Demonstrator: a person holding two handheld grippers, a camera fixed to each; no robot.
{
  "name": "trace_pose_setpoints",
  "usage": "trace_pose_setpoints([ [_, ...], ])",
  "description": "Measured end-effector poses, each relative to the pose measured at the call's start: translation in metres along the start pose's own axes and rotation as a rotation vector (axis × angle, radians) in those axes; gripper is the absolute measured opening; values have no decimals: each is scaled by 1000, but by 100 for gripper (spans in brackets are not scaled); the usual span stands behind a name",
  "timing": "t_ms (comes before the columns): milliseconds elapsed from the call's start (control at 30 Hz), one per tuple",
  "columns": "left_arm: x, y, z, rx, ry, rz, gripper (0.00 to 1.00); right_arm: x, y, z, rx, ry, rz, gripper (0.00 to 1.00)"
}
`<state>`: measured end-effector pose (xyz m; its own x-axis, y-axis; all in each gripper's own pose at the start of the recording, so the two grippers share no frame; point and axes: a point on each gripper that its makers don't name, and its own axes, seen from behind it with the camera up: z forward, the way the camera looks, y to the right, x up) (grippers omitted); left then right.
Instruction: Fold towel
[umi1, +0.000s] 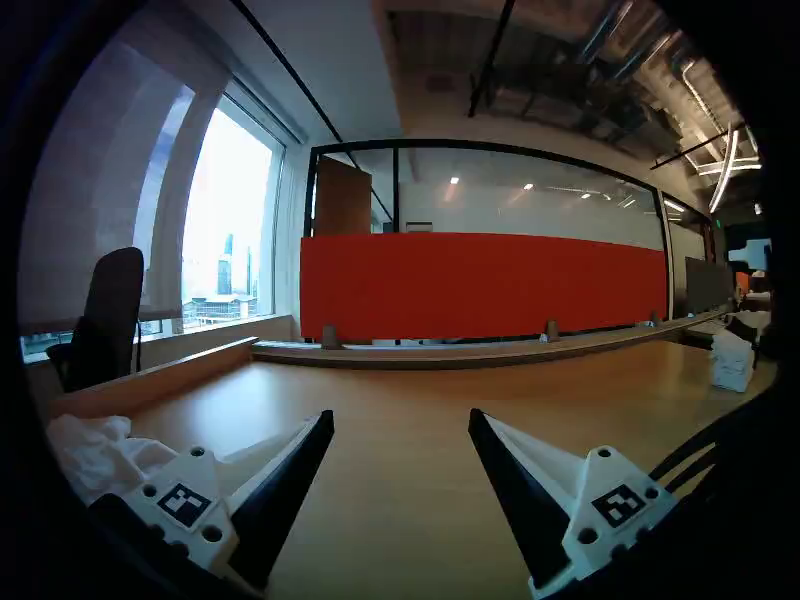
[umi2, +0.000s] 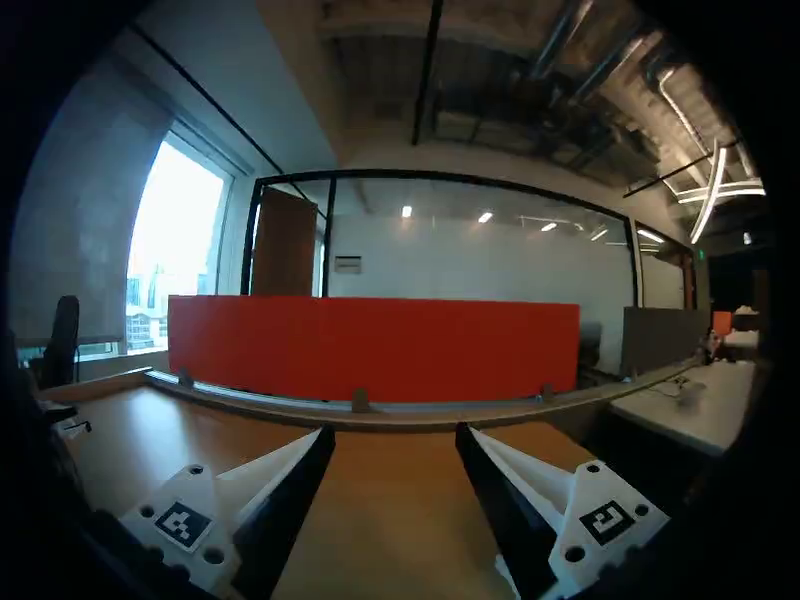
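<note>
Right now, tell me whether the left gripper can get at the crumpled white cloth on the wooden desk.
Probably yes. The crumpled white cloth lies beside the open left gripper, off to one side on the wooden desk, with nothing between them. The gripper would need to turn toward it.

One crumpled towel (umi1: 88, 452), one chair (umi1: 108, 315)

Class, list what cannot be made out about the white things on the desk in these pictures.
1. Crumpled white cloth, left gripper view: partly hidden behind the left tool and cut off by the edge.
2. White stack, left gripper view: too small to tell whether it is folded towels.
</note>
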<state>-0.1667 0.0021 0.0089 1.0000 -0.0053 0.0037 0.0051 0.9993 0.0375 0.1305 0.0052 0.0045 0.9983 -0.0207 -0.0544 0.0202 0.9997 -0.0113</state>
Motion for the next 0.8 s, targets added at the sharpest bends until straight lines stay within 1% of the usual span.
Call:
trace_pose_setpoints([
  [200,0,0,0,0,0,0,100,-22,10,-4,-22,-8,38,93],
  [400,0,0,0,0,0,0,100,-43,12,-4,-21,-23,69,93],
  [500,0,0,0,0,0,0,100,-53,10,-4,-14,-23,73,93],
  [800,0,0,0,0,0,0,100,-87,5,-3,0,-45,60,93],
])
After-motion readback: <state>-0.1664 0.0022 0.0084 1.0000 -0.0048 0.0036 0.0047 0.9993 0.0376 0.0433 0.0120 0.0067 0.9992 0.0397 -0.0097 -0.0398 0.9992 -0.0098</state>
